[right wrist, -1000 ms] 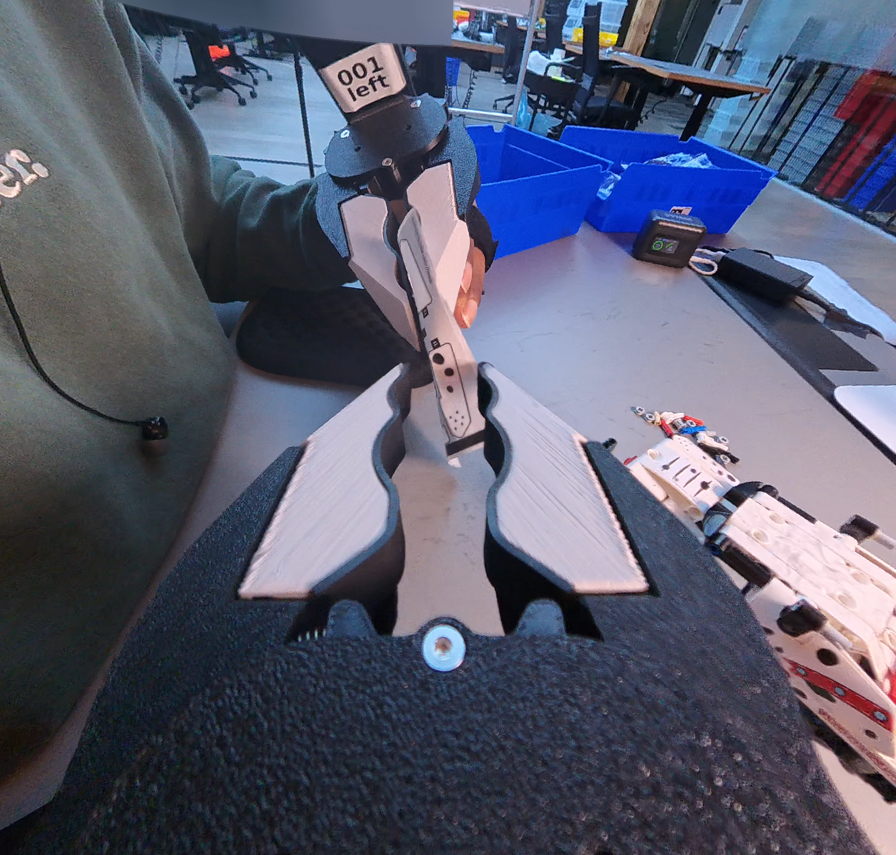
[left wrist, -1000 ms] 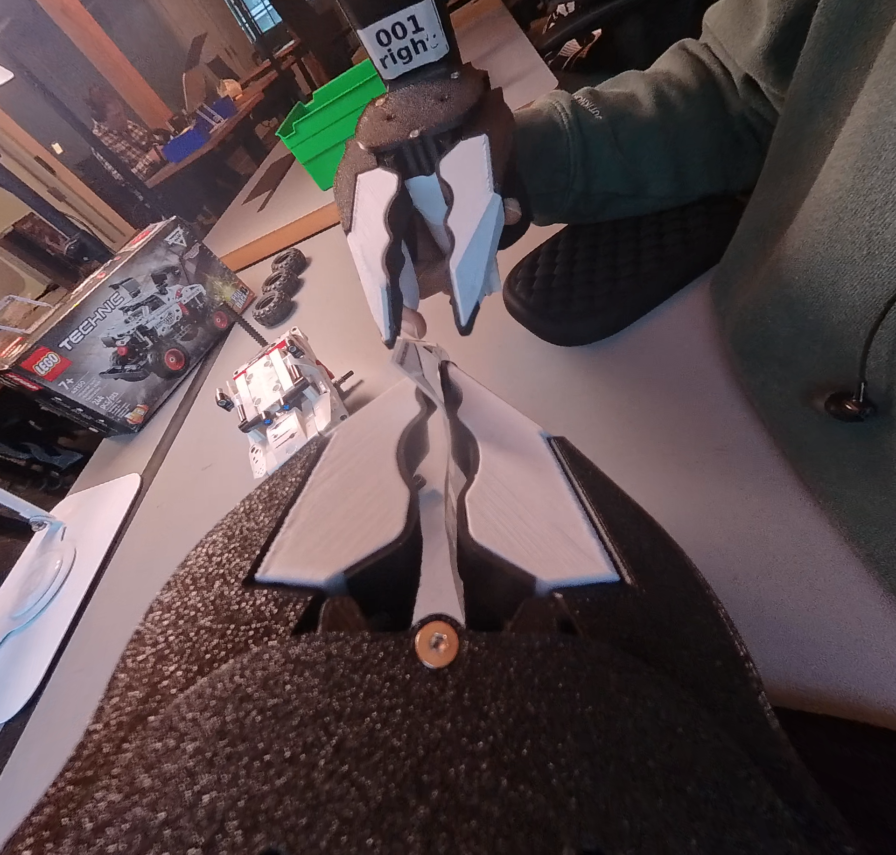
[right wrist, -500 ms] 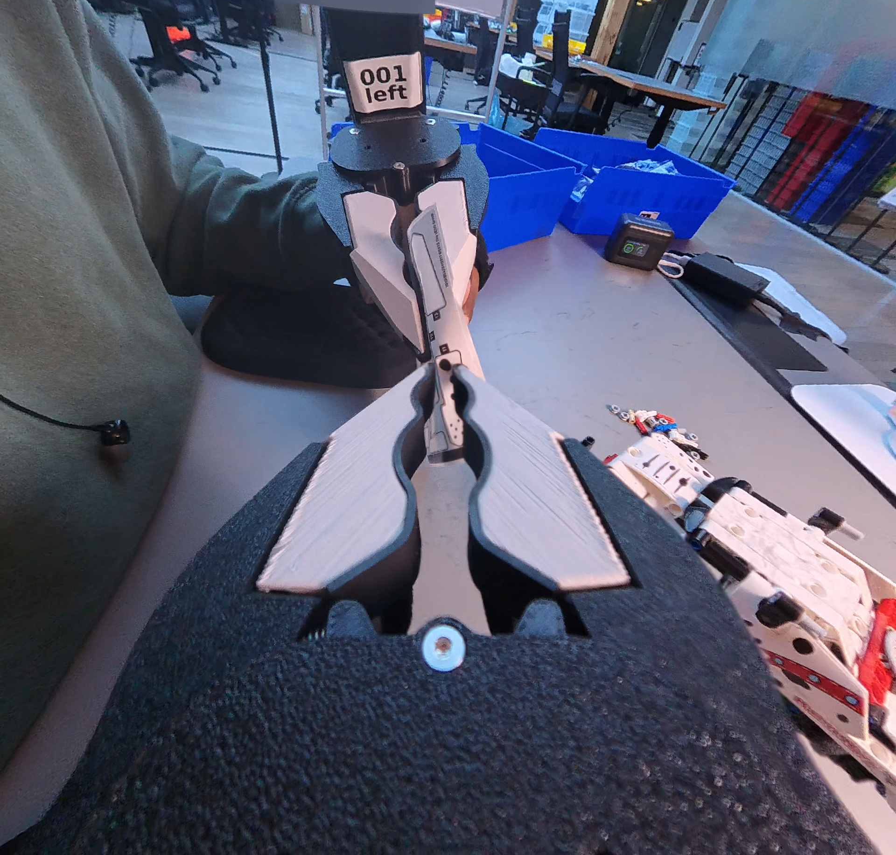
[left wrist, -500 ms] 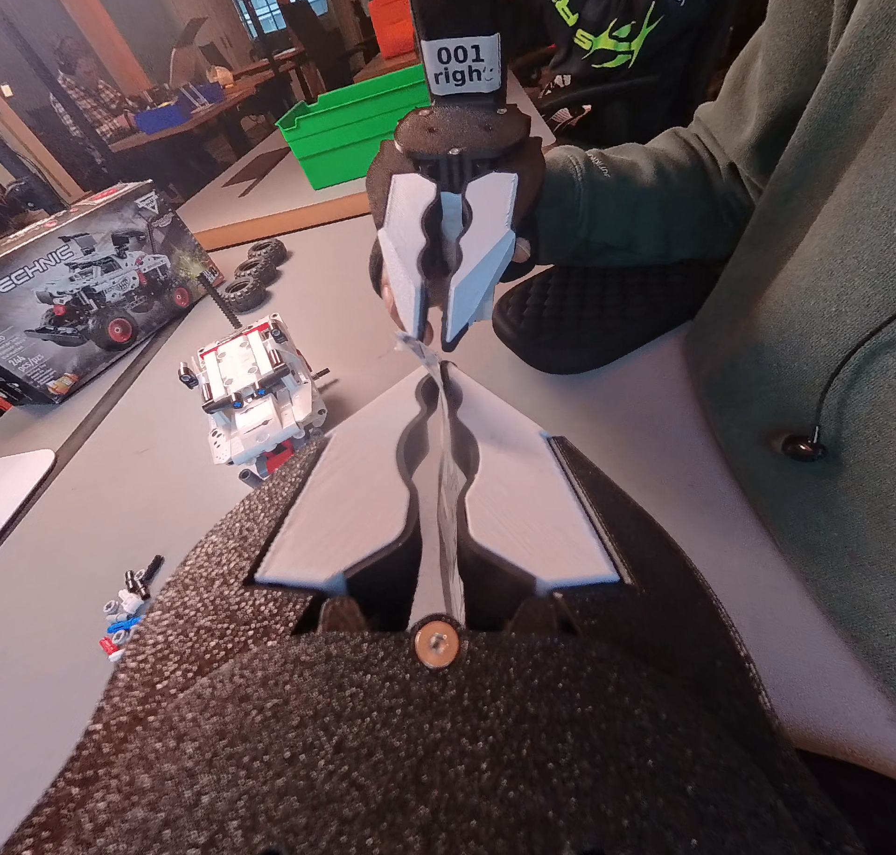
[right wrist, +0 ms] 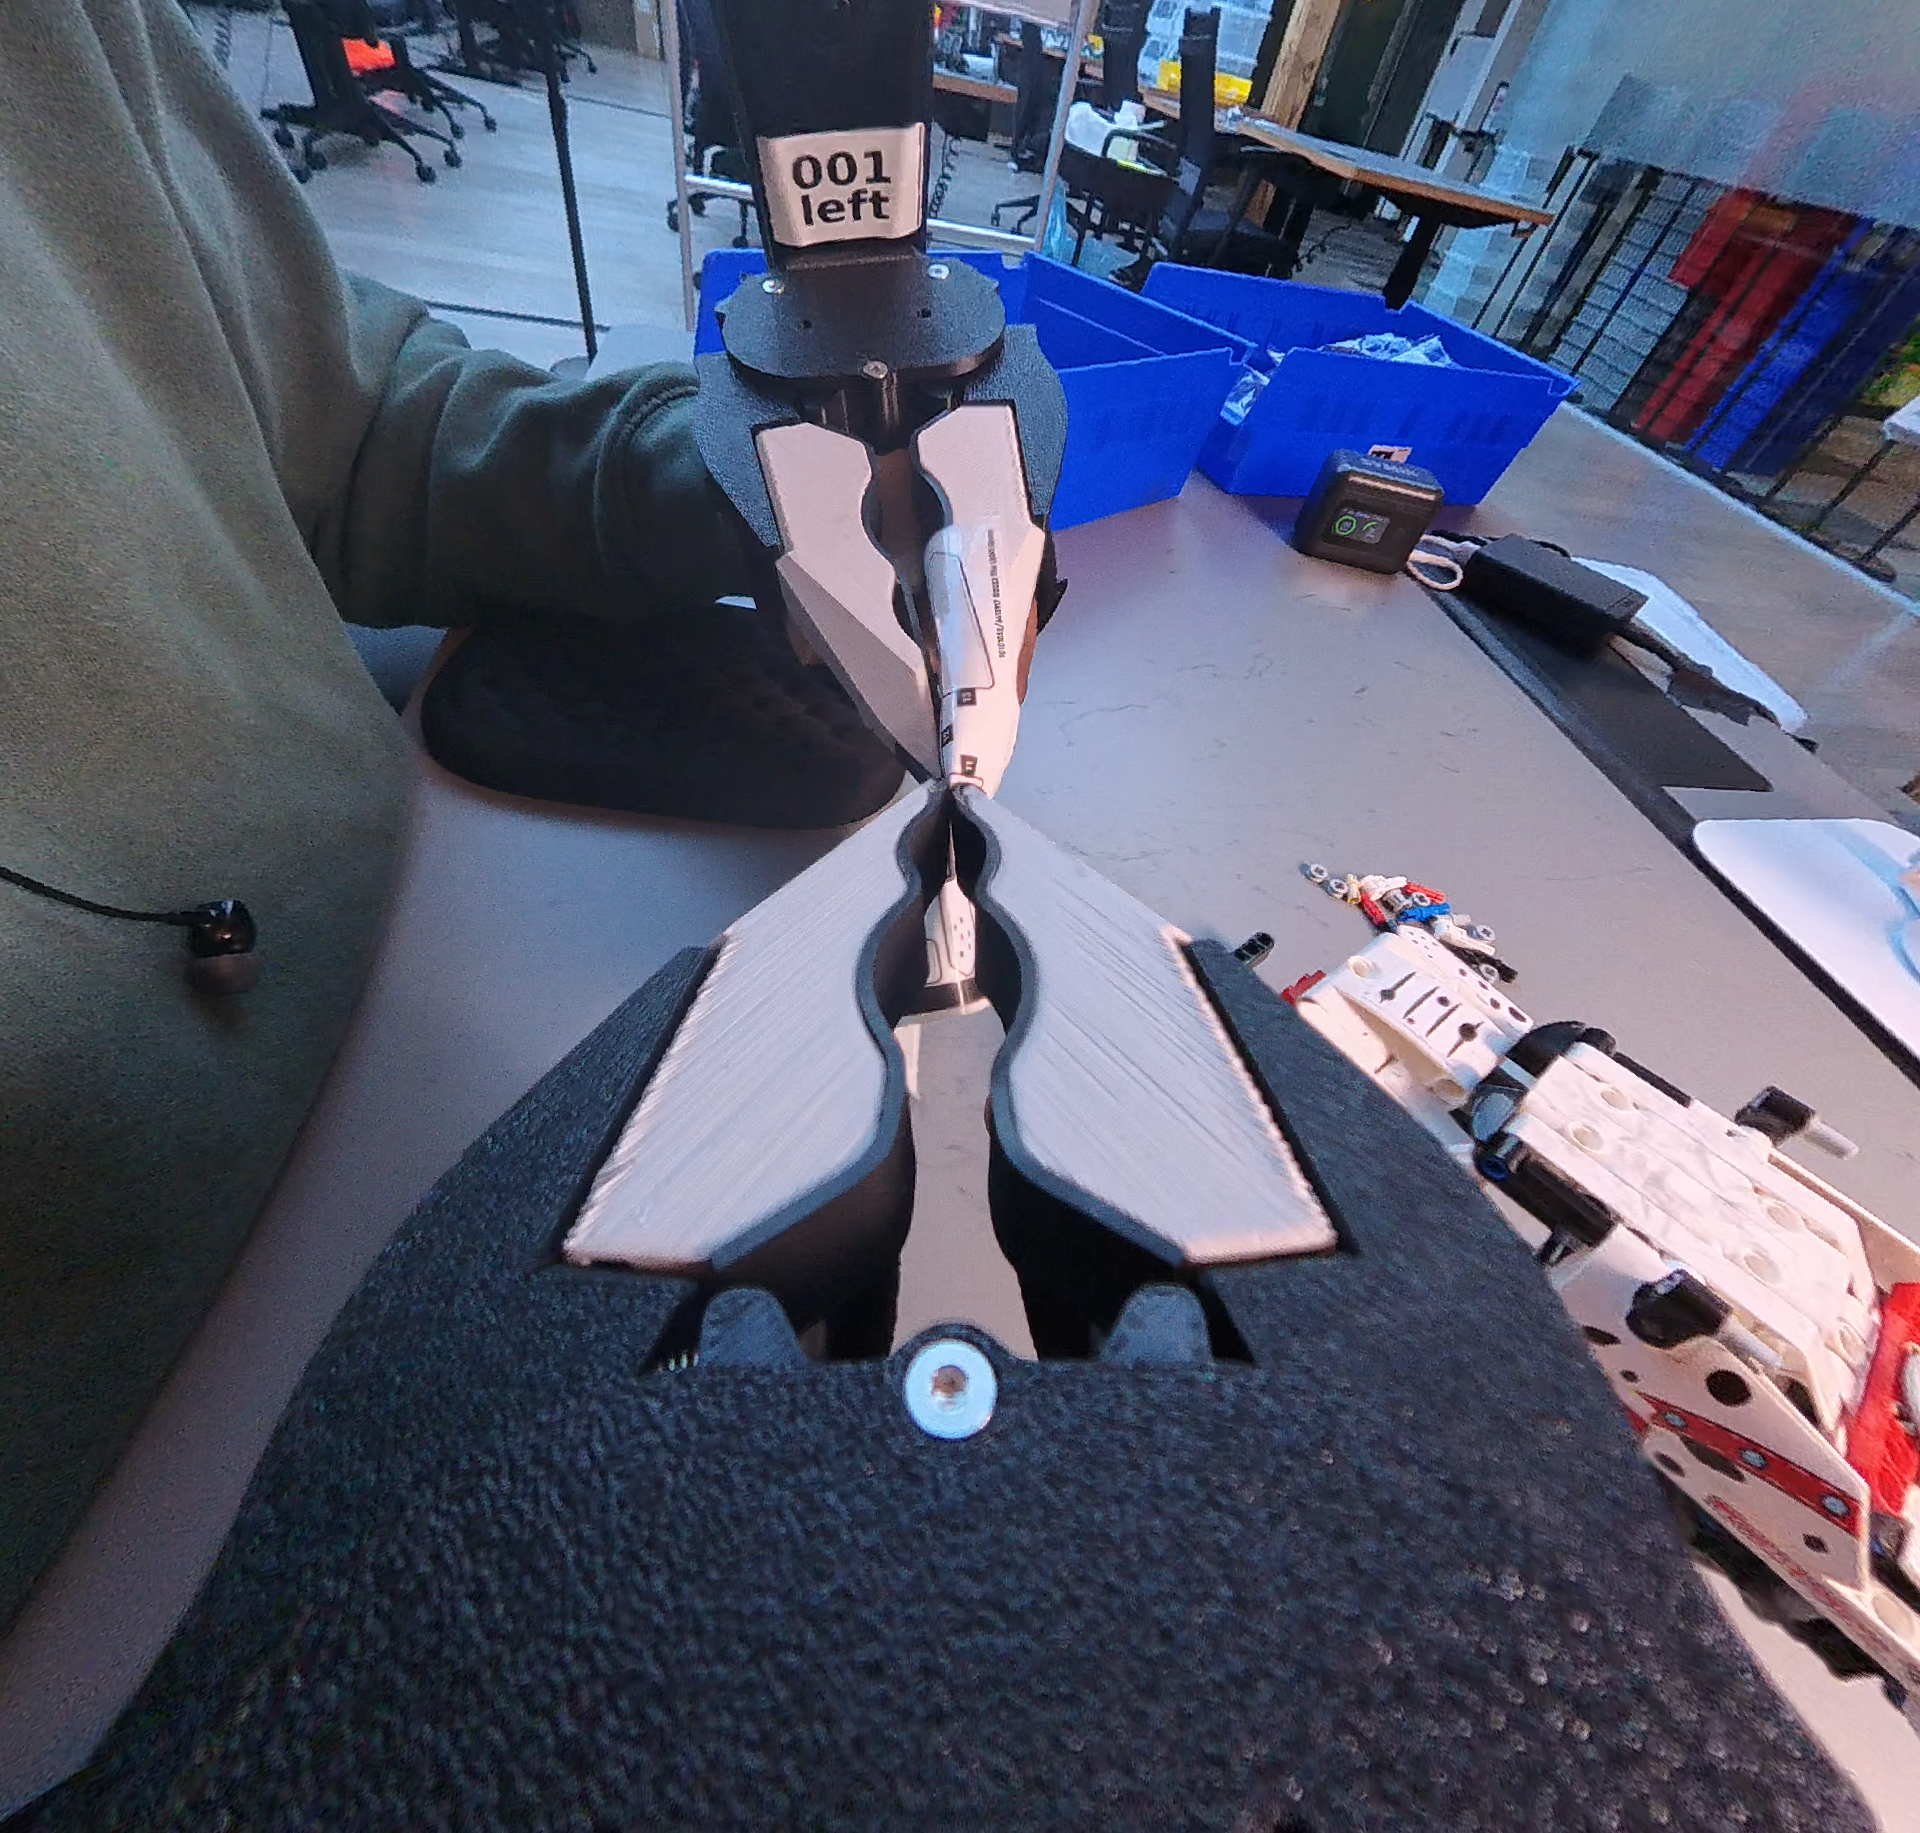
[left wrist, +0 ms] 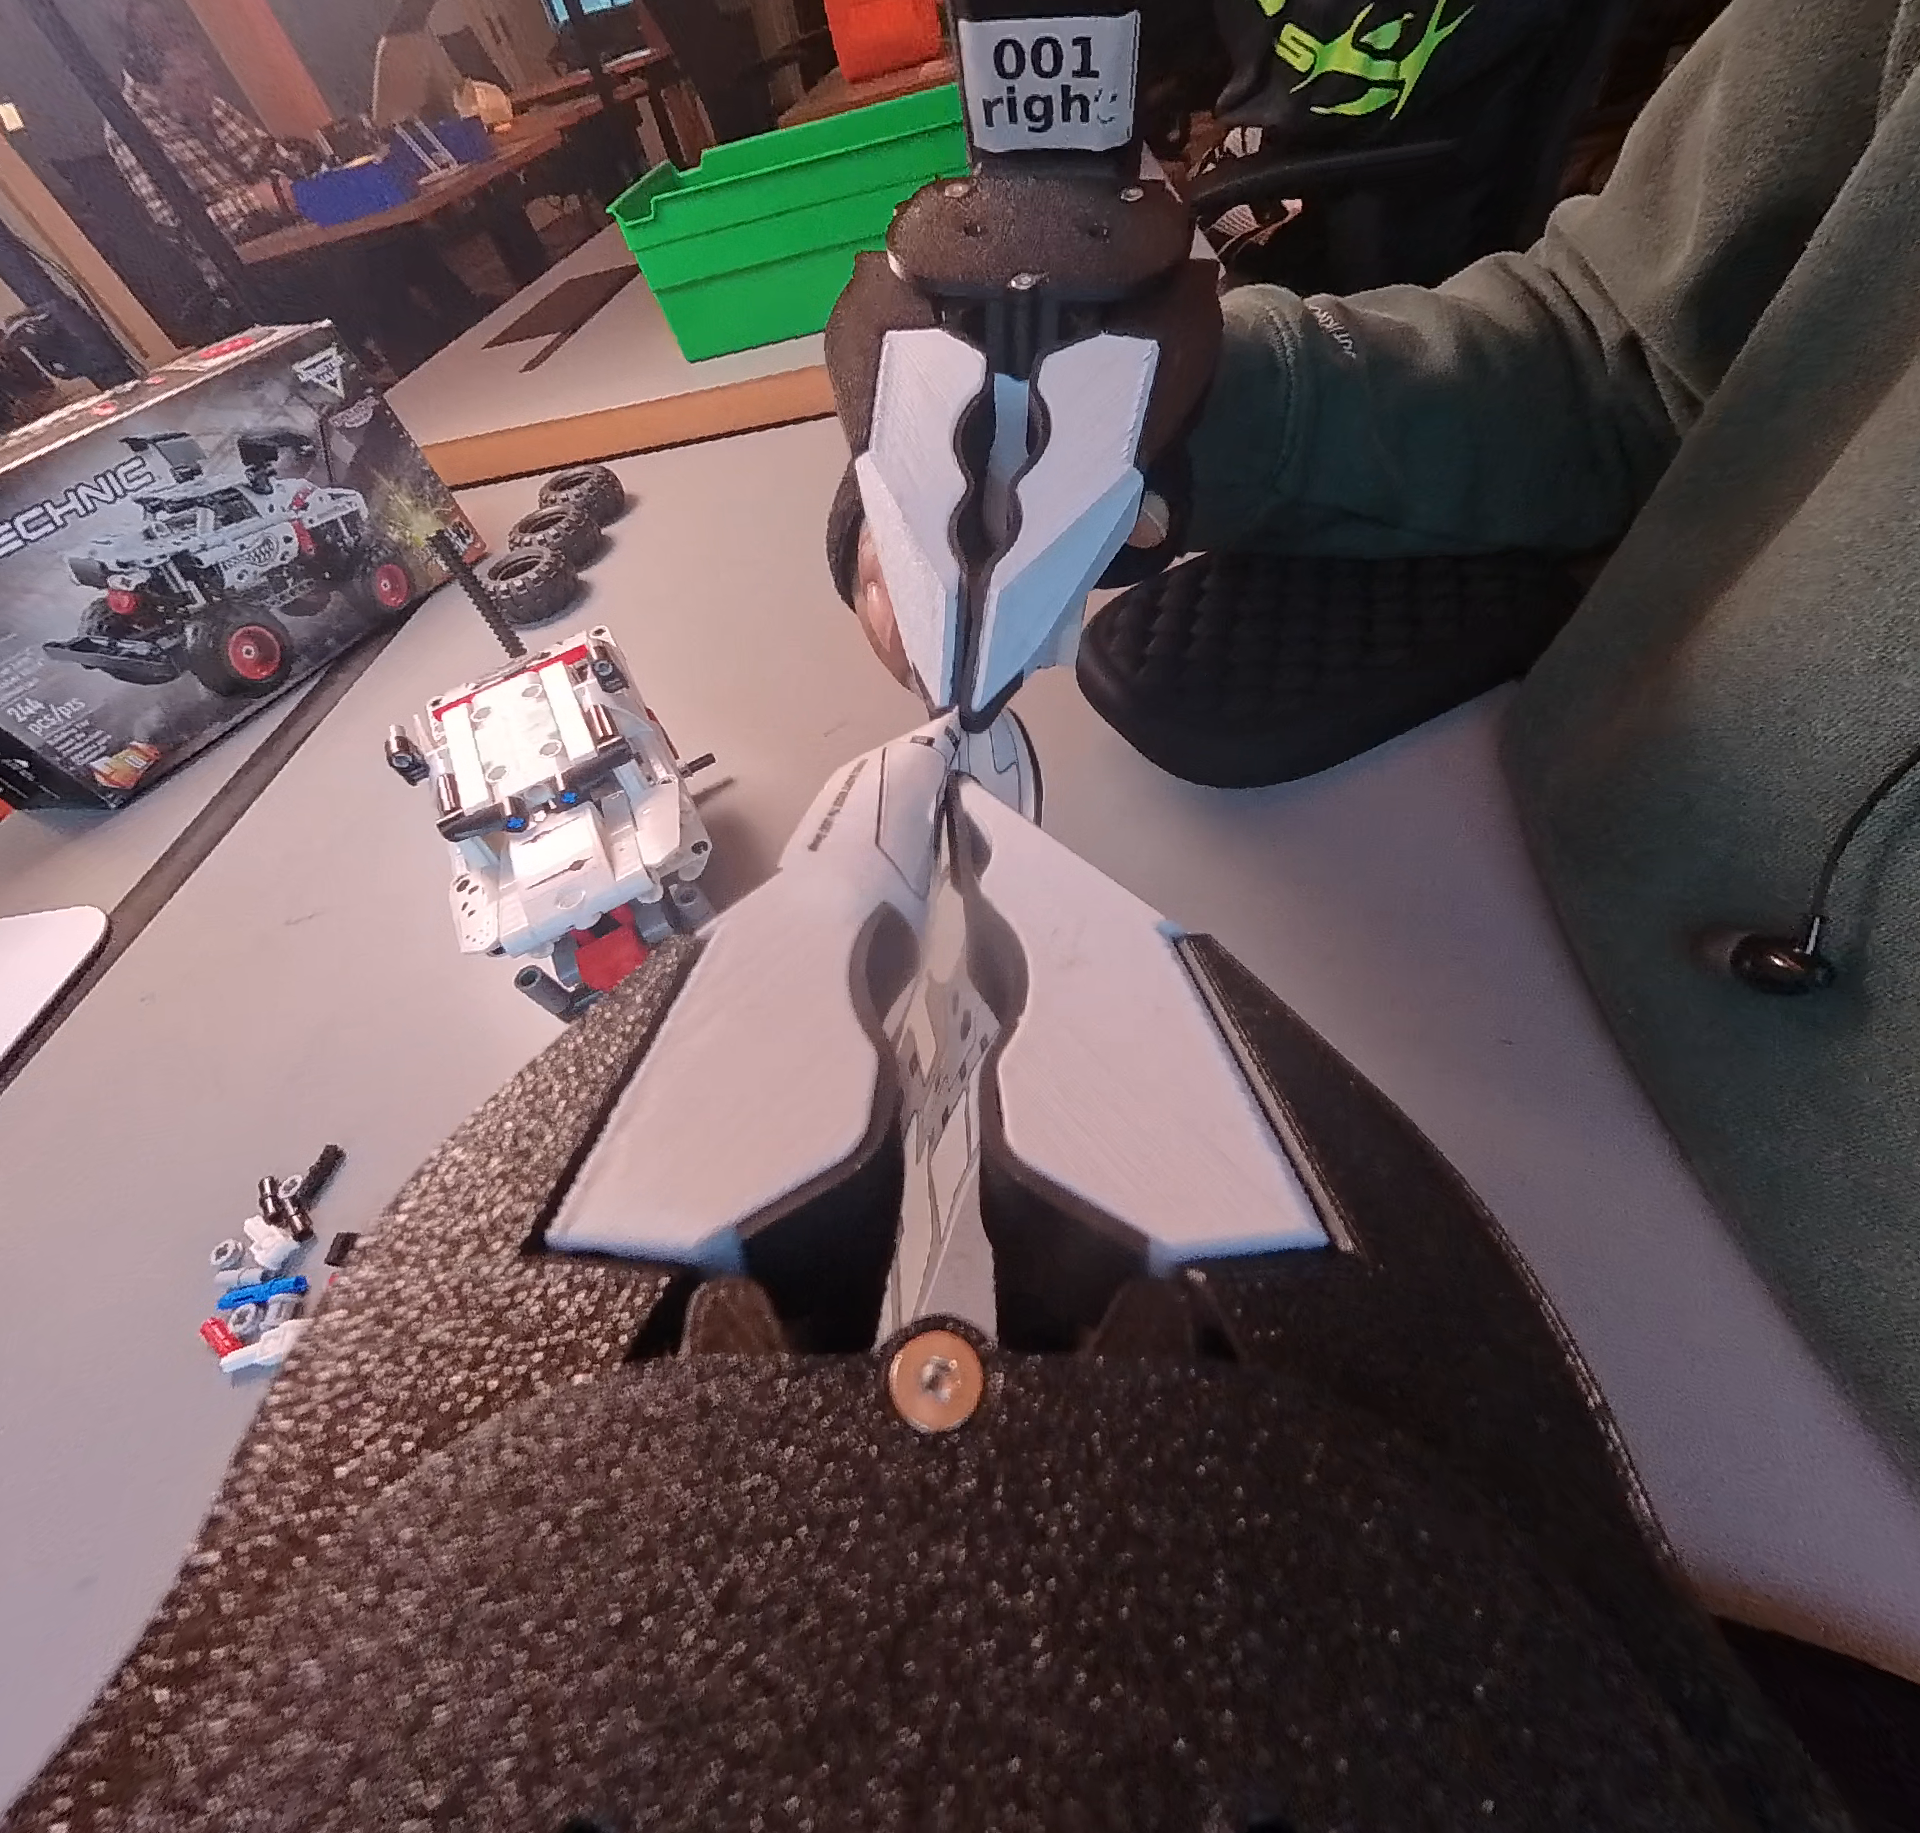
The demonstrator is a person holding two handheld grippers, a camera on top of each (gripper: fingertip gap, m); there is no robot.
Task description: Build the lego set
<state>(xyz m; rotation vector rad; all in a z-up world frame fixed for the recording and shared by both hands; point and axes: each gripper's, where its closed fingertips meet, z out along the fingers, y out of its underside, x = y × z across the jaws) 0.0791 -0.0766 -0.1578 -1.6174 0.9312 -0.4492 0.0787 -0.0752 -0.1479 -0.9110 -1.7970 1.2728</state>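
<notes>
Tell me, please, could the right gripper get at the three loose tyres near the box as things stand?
Probably not yet: the right gripper is shut on the sticker sheet, which the left gripper also clamps. The tyres lie unobstructed on the table, so freeing the sheet comes first.

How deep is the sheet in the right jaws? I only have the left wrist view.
Observer: The sheet passes the right gripper tips, which are shut on it, and ends in the hollow behind them.
Operator: What is behind my left gripper?
Observer: Two blue bins stand right behind the left gripper.
Operator: Anything else near them?
Observer: A small black device with a lit screen sits in front of the bins.
</notes>
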